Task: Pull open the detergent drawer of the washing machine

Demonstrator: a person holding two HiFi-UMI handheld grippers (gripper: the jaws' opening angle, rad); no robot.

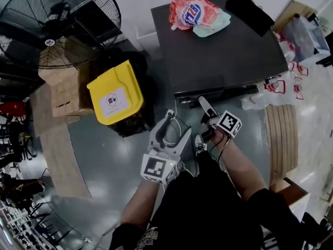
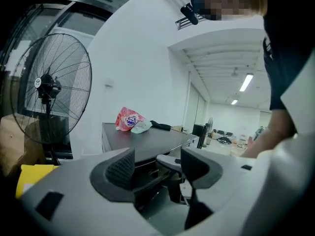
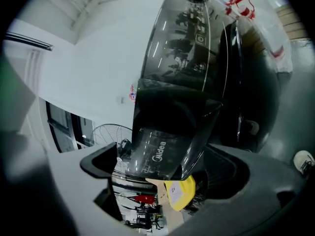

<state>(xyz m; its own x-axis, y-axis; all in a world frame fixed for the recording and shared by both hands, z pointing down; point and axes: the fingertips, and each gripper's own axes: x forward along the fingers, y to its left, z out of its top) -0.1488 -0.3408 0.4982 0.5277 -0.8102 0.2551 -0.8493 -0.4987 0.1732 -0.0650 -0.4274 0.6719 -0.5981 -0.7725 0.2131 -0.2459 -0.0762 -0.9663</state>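
The dark washing machine point(image 1: 223, 51) stands just ahead of me, its front edge toward my hands. Its detergent drawer point(image 3: 162, 146), a dark glossy box with a Midea face, stands out from the front panel. My right gripper point(image 3: 167, 173) is rolled on its side with the drawer's face between its wide jaws; the pads do not press on it. From above, the right gripper point(image 1: 204, 106) sits at the machine's front edge, by the drawer point(image 1: 193, 95). My left gripper point(image 1: 177, 127) hangs lower left of it, open and empty, and in its own view the left gripper point(image 2: 157, 168) points at the machine point(image 2: 147, 144).
A pink and white detergent pouch point(image 1: 197, 13) and a black item point(image 1: 248, 12) lie on the machine top. A yellow-lidded bin point(image 1: 115, 92), cardboard boxes point(image 1: 62, 90) and a big floor fan point(image 1: 57, 22) stand to the left. Plastic bags point(image 1: 283, 85) and wooden slats point(image 1: 281, 134) are on the right.
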